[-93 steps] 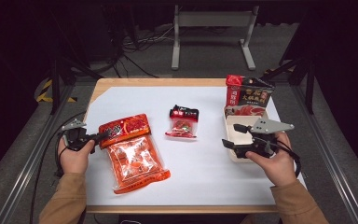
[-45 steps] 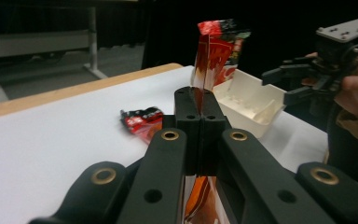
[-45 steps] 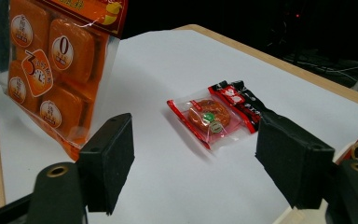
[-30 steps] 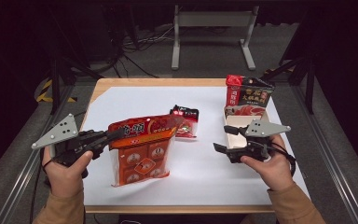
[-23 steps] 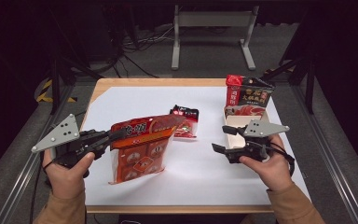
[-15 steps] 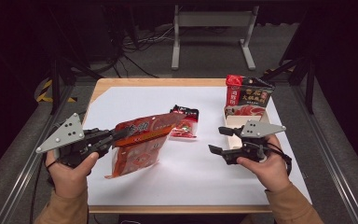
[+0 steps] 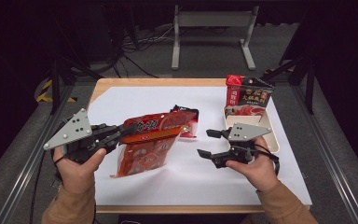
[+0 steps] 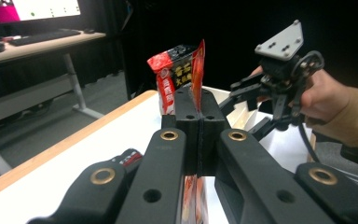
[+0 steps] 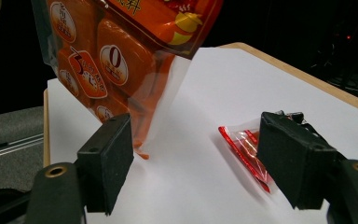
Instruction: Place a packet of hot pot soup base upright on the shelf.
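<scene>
An orange packet [image 7: 150, 140] printed with white circles is hanging over white paper [image 7: 191, 177]; a red-and-black sachet [image 7: 189, 122] is lying at one o'clock.

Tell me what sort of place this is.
Probably a lab or studio set up for recording: a white-topped table in a dark room, cables on the floor behind it, and a desk with a monitor and keyboard off to the side.

Dark room; grey floor [image 7: 135, 65]; white desk frame [image 7: 212, 21]; cables [image 7: 121, 44].
</scene>
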Available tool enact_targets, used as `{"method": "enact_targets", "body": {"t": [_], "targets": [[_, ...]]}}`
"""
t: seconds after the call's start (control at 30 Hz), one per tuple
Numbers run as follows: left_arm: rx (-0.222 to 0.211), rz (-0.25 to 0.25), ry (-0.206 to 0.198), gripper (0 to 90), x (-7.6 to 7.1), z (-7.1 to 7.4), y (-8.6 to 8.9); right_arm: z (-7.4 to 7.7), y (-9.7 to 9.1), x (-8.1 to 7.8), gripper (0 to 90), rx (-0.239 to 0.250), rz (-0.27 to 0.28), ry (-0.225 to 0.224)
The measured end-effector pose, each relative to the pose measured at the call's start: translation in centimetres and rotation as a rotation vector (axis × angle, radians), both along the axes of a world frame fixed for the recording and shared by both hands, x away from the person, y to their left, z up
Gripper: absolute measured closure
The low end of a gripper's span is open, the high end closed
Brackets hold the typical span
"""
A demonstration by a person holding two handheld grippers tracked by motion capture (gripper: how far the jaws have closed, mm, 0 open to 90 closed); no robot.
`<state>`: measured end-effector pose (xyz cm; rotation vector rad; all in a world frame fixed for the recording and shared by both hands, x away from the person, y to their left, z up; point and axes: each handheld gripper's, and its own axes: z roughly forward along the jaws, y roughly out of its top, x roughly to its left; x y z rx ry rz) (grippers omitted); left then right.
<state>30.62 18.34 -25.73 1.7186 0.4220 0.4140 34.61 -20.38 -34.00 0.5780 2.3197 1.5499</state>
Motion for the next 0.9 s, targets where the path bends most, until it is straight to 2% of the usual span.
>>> {"method": "enact_targets", "body": {"t": [0.3, 0.5, 0.67, 0.9], "targets": [[0.0, -0.042, -0.012, 90.0, 0.0, 0.3, -1.6, -0.7, 1.3, 0.7, 24.4, 0.017, 0.036, -0.004], [0.004, -0.07, -0.014, 90.0, -0.2, 0.2, -2.4, -1.1, 2.3, 0.8, 22.6, 0.012, 0.042, -0.031], [0.003, -0.088, -0.019, 90.0, -0.4, 0.2, -3.0, -1.5, 3.2, 0.5, 21.9, 0.0, 0.079, -0.062], [-0.002, -0.118, -0.038, 90.0, -0.7, 0.3, -4.0, -2.0, 4.2, 0.5, 20.2, 0.046, 0.142, -0.066]]}}
